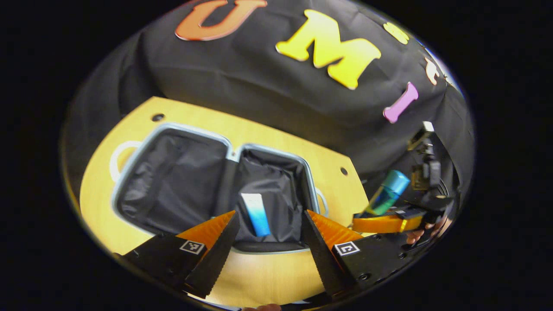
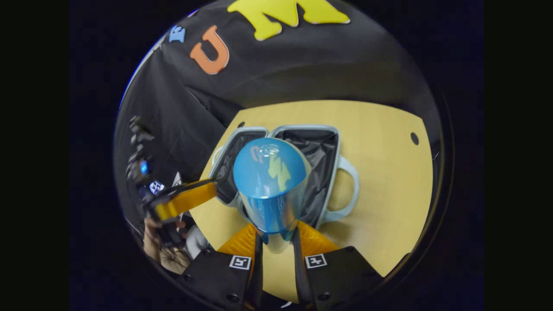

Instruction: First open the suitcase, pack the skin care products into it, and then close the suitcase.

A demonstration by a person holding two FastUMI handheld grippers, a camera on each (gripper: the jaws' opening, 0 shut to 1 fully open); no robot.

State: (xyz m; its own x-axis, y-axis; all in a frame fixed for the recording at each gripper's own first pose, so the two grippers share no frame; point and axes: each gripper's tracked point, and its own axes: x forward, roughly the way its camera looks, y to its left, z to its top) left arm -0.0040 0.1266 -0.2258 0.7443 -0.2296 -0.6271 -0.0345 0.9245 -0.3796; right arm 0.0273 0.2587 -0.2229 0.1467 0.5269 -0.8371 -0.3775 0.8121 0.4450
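A: Left gripper view, count first: 1 suitcase (image 1: 207, 185), open flat on the wooden table (image 1: 276, 134), 2 black-lined halves side by side. 1 white-and-blue tube (image 1: 255, 214) lies in the half nearer the right gripper.

B: And 1 blue-capped bottle (image 2: 270, 190), held up above the suitcase in the right gripper view. So 2 skin care products.

A: The left gripper (image 1: 270, 242) hangs just in front of the suitcase, fingers spread wide, touching nothing.

B: The right gripper (image 2: 276, 242) pinches the bottle's lower end between both fingers, the cap pointing away from the camera.

A: Writing?

B: Nothing readable on tube or bottle. Each gripper finger carries 1 square black-and-white marker.
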